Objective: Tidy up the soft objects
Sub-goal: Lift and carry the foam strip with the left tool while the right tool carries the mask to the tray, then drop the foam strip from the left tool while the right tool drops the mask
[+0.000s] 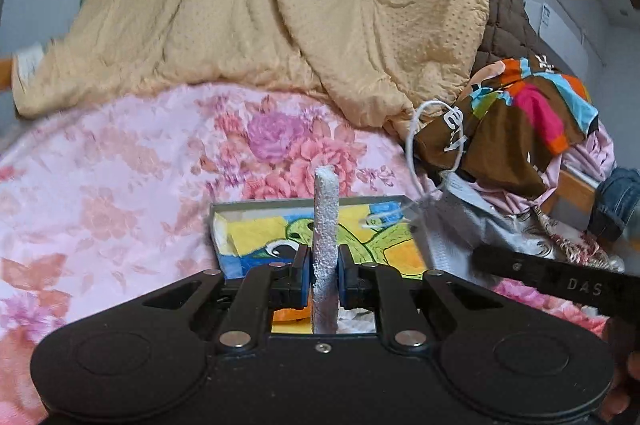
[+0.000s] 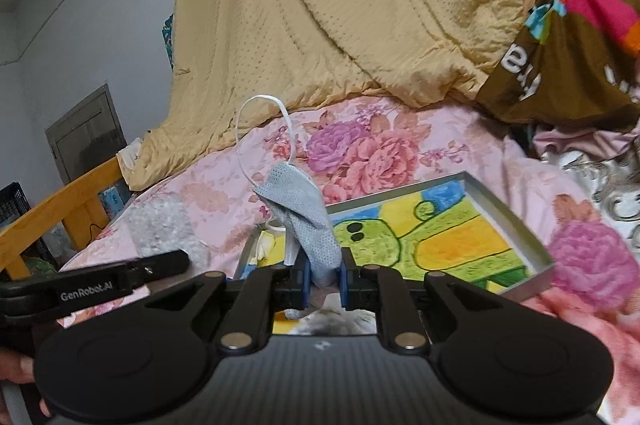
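Observation:
My left gripper [image 1: 324, 271] is shut on a thin white foam sheet [image 1: 326, 221], held edge-on and upright over a shallow grey tray [image 1: 304, 204] with a green cartoon picture inside. My right gripper [image 2: 324, 275] is shut on a light blue face mask [image 2: 304, 213] whose white ear loop [image 2: 264, 133] sticks up; it hangs over the same tray [image 2: 512, 217]. In the left wrist view the mask's ear loop [image 1: 416, 129] and the right gripper's black body [image 1: 552, 281] show at the right. The left gripper's body [image 2: 100, 281] shows at the left of the right wrist view.
The tray lies on a pink floral bedspread [image 1: 120, 185]. A large yellow quilt [image 1: 260, 5] is heaped behind. A colourful brown garment [image 1: 516, 121] and other clothes lie to the right. A wooden bed rail [image 2: 60, 209] runs along the left.

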